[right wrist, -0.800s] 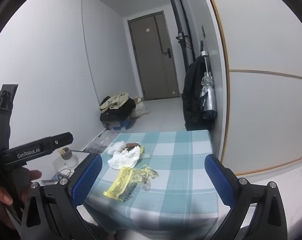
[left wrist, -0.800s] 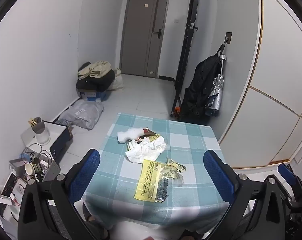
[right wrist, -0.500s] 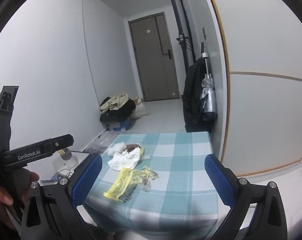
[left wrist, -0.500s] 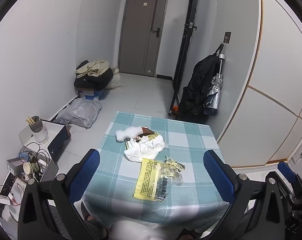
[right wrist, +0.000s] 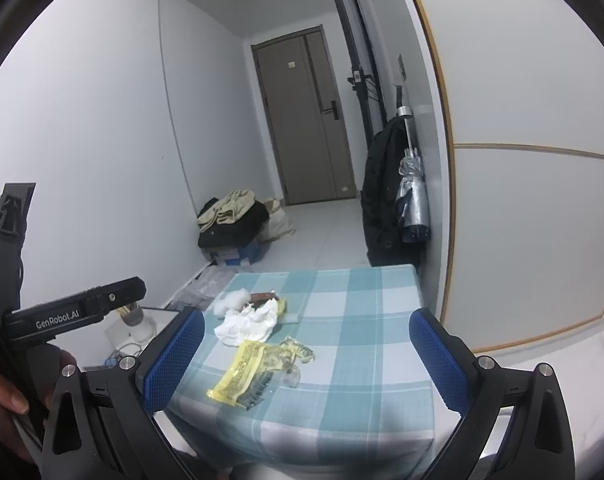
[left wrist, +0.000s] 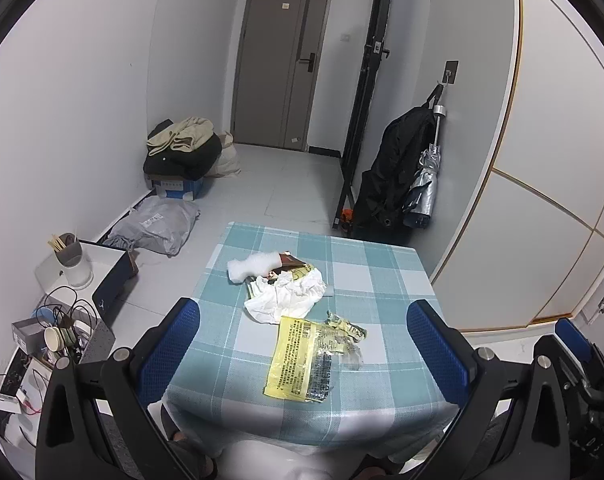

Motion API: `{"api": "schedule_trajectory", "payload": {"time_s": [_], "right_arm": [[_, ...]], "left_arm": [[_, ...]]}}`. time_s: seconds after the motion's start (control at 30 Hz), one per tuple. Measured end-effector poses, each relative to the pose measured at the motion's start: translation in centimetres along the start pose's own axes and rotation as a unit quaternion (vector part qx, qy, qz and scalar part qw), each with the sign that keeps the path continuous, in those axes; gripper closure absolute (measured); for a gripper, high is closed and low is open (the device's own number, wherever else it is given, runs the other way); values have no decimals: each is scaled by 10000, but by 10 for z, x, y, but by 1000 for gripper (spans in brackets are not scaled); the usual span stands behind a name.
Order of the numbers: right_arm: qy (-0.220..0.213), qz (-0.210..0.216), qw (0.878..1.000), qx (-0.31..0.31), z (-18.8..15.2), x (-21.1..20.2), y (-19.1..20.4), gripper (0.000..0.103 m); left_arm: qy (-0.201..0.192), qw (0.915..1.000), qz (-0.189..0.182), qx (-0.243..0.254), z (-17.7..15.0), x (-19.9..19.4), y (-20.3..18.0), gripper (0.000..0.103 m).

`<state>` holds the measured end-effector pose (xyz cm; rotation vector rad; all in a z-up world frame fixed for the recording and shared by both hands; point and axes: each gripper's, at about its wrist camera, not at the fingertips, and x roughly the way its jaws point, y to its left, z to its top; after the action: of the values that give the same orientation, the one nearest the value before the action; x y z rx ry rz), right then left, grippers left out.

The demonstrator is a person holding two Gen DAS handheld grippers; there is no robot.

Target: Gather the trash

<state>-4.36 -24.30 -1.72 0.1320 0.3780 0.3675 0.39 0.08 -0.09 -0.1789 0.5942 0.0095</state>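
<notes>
The trash lies in a loose cluster near the middle of the checked surface (left wrist: 377, 280), and places here are told from the yellow wrapper (left wrist: 298, 354). The wrapper lies flat at the near end of the cluster; crumpled white paper (left wrist: 290, 296) touches its far edge, and a white foam piece (left wrist: 250, 266) with a dark wrapper (left wrist: 288, 260) sits beyond that. A torn clear scrap (left wrist: 343, 330) lies just beside the wrapper's right side. Both tools hang raised, well short of the wrapper, probably surveying before a first pick. The left tool (left wrist: 302, 344) has its fingers spread wide, holding nothing; the right tool (right wrist: 305, 356) is likewise spread and empty, angled in from the wrapper's right.
</notes>
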Motion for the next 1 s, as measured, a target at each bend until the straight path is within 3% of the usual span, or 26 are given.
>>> {"api": "schedule_trajectory", "payload": {"time_s": [1.0], "right_arm": [[-22,-31,10000,40,-5,1,-5,0]], "left_arm": [[184,9995,-270,56,-3,9,-2,1]]}}
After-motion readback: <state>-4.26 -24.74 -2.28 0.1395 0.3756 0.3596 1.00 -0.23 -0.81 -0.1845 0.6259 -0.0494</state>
